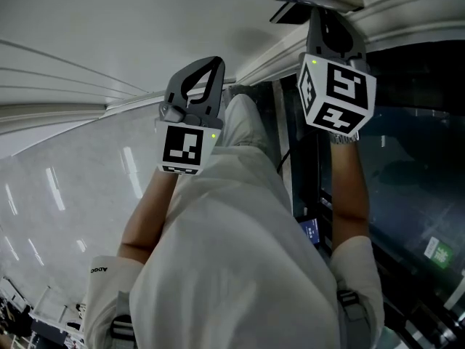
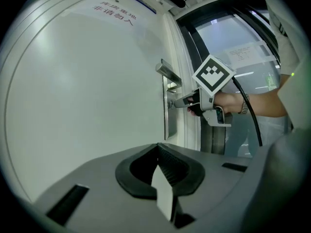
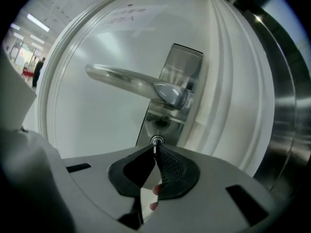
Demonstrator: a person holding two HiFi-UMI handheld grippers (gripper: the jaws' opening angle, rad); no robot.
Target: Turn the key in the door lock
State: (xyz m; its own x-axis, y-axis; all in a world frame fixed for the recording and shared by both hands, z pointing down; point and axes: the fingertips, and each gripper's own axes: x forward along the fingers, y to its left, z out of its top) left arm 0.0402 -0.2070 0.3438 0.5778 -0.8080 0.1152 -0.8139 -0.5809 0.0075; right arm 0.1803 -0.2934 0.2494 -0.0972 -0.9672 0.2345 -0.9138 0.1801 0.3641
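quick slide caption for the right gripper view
Right gripper clamped on the key in the lock plate, just below the lever handle of a white door.

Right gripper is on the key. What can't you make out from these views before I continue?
Key: right gripper view, only a sliver shows at the lock plate; closed pads of the right gripper cover the rest, so its turn is unclear.
Lock plate: head view, hidden behind the right gripper and its marker cube.
Key: left gripper view, too small.
Door sign: left gripper view, too blurred to read.
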